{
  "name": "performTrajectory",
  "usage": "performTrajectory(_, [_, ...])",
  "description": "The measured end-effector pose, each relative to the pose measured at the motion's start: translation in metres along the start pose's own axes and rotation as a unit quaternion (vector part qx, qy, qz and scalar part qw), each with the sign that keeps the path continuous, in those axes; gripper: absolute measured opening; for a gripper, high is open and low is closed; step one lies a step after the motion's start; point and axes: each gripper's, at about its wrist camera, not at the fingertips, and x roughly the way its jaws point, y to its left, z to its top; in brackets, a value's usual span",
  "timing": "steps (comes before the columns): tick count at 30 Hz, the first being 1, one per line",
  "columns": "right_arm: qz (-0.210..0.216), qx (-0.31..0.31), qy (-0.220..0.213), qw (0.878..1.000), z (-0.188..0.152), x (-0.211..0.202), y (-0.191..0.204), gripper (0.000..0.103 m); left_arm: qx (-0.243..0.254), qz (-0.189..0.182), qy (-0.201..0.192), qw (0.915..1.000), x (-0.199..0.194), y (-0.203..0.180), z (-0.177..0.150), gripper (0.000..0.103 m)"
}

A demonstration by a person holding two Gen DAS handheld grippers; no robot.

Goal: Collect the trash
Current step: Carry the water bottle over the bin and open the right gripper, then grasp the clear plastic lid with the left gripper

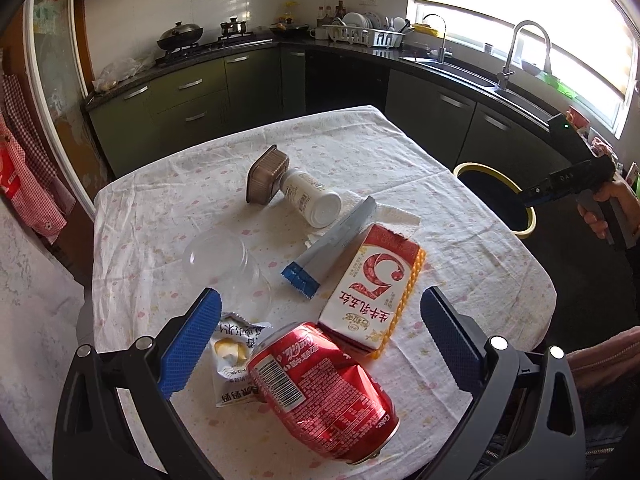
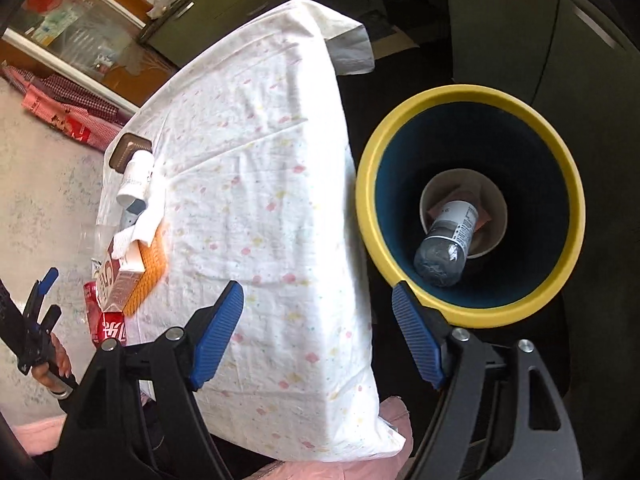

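Through my left wrist camera I look down on one table (image 1: 460,208) covered by a white cloth with small pink and yellow marks. My left gripper (image 1: 324,344) hangs over its near edge with both blue pads spread wide and nothing pressed between them; one crushed red cola can (image 1: 324,392) lies on the cloth in the gap, touching neither pad. Going left to right across the litter I count seven pieces: one clear plastic cup (image 1: 228,268) on its side, one small white snack wrapper (image 1: 232,356) just beside the can, the can itself, one brown plastic tray (image 1: 267,178) tipped on edge farther back, one white bottle (image 1: 312,200) lying with its neck against that tray, one grey and blue foil wrapper (image 1: 328,248) resting over a white paper napkin (image 1: 396,216), and one red and white carton (image 1: 372,280) with a yellow edge, touching the can. At the far right, off the table, stands one bin with a yellow rim (image 1: 528,232), and above it a hand holds my right gripper (image 1: 536,192). Through my right wrist camera, that gripper (image 2: 318,334) has its two blue pads well apart and empty, over the table's edge and the bin (image 2: 368,184). Inside the bin lie one paper cup (image 2: 496,216) and one grey bottle (image 2: 446,246) leaning into it.
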Motion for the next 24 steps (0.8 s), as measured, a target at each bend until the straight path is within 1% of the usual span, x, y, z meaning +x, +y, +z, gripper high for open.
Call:
performTrajectory(2, [-0.006, -0.012, -0.001, 1.0, -0.002, 0.002, 0.006, 0.073, -0.023, 0.013, 0.004, 0.9996, 0.003, 0.012, -0.001, 0.098])
performTrajectory(5, [0.001, -0.02, 0.001, 1.0, -0.002, 0.007, 0.009, 0.073, -0.066, 0.03, 0.0, 0.9974, 0.008, 0.036, 0.003, 0.098])
performTrajectory(7, [0.007, -0.024, 0.002, 1.0, -0.004, 0.008, 0.011, 0.073, -0.083, 0.045, 0.002, 0.9955, 0.015, 0.051, 0.006, 0.098])
performTrajectory(9, [0.012, -0.027, 0.004, 1.0, -0.007, 0.01, 0.014, 0.073, -0.091, 0.053, 0.01, 0.9944, 0.027, 0.062, 0.009, 0.098])
performTrajectory(12, [0.015, -0.031, 0.006, 0.999, -0.01, 0.012, 0.016, 0.073, -0.104, 0.049, 0.029, 0.993, 0.046, 0.072, 0.01, 0.098])
performTrajectory(14, [0.014, -0.033, 0.007, 0.999, -0.01, 0.015, 0.018, 0.073, -0.1, 0.056, 0.036, 0.9928, 0.059, 0.075, 0.012, 0.097])
performTrajectory(15, [0.014, -0.034, 0.008, 0.999, -0.011, 0.016, 0.019, 0.073, -0.096, 0.064, 0.041, 0.9924, 0.065, 0.075, 0.013, 0.093])
performTrajectory(16, [0.014, -0.034, 0.009, 0.999, -0.011, 0.017, 0.019, 0.073, -0.095, 0.066, 0.045, 0.9923, 0.07, 0.076, 0.013, 0.088])
performTrajectory(18, [0.015, -0.033, 0.012, 0.999, -0.011, 0.019, 0.019, 0.073, -0.099, 0.063, 0.051, 0.9918, 0.077, 0.078, 0.014, 0.08])
performTrajectory(19, [0.015, -0.033, 0.012, 0.999, -0.011, 0.02, 0.019, 0.073, -0.101, 0.062, 0.054, 0.9915, 0.081, 0.08, 0.014, 0.078])
performTrajectory(22, [0.018, -0.032, 0.015, 0.999, -0.01, 0.023, 0.018, 0.073, -0.1, 0.062, 0.055, 0.9915, 0.086, 0.081, 0.014, 0.074])
performTrajectory(24, [0.018, -0.031, 0.016, 0.999, -0.01, 0.025, 0.017, 0.073, -0.098, 0.059, 0.052, 0.9921, 0.086, 0.08, 0.015, 0.064])
